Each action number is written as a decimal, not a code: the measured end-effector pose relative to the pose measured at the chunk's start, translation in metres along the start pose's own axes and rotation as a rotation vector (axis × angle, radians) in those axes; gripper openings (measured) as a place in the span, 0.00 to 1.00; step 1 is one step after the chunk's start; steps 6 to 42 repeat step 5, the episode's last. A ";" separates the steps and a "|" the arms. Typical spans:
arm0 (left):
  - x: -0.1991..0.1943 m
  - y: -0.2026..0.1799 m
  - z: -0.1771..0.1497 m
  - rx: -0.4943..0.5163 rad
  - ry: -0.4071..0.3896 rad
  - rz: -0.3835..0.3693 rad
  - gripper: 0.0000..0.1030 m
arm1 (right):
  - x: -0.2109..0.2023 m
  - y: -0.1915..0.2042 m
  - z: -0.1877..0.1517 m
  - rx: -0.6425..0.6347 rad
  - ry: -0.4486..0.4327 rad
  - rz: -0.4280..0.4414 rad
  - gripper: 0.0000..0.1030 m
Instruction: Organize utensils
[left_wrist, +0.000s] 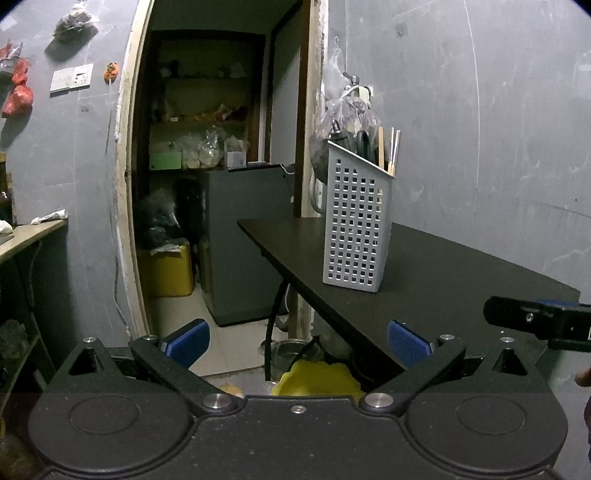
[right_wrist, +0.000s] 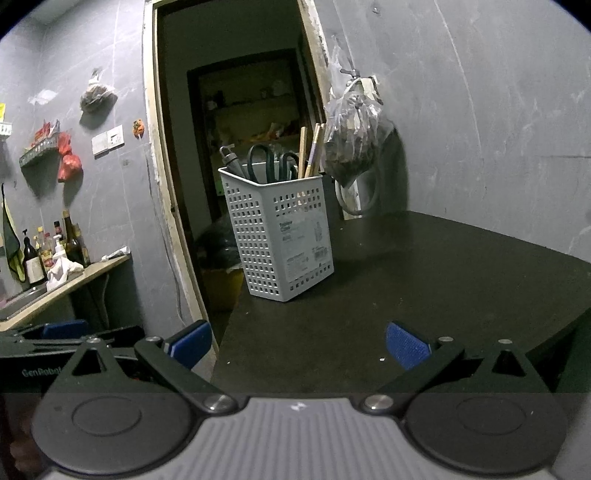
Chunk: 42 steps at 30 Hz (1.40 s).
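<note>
A grey perforated utensil holder (left_wrist: 356, 221) (right_wrist: 282, 232) stands upright near the left edge of a dark table (left_wrist: 461, 269) (right_wrist: 424, 280). Scissors (right_wrist: 271, 162), wooden sticks (right_wrist: 308, 151) (left_wrist: 391, 151) and a grey tool handle (right_wrist: 231, 158) stick out of its top. My left gripper (left_wrist: 298, 341) is open, held off the table's left edge and well short of the holder, with nothing between its blue pads. My right gripper (right_wrist: 298, 343) is open too, low over the table's near edge, empty. The right gripper's body (left_wrist: 539, 321) shows at the right of the left wrist view.
A plastic bag (right_wrist: 354, 144) hangs on the wall just behind the holder. A doorway (left_wrist: 218, 166) opens behind the table's left side, with a grey cabinet (left_wrist: 243, 240) and a yellow can (left_wrist: 168, 271). A counter with bottles (right_wrist: 51, 247) stands at the left.
</note>
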<state>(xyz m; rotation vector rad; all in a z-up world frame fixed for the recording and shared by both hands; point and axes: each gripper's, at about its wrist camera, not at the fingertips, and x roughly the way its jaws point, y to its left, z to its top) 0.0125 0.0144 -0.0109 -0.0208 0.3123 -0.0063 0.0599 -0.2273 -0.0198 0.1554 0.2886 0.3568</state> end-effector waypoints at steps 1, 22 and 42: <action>0.002 0.000 0.000 0.002 0.006 -0.001 0.99 | 0.001 -0.002 0.000 0.005 -0.001 0.002 1.00; 0.010 -0.003 0.000 0.016 0.028 -0.005 0.99 | 0.006 -0.009 -0.001 0.028 0.002 0.009 1.00; 0.010 -0.003 0.000 0.016 0.028 -0.005 0.99 | 0.006 -0.009 -0.001 0.028 0.002 0.009 1.00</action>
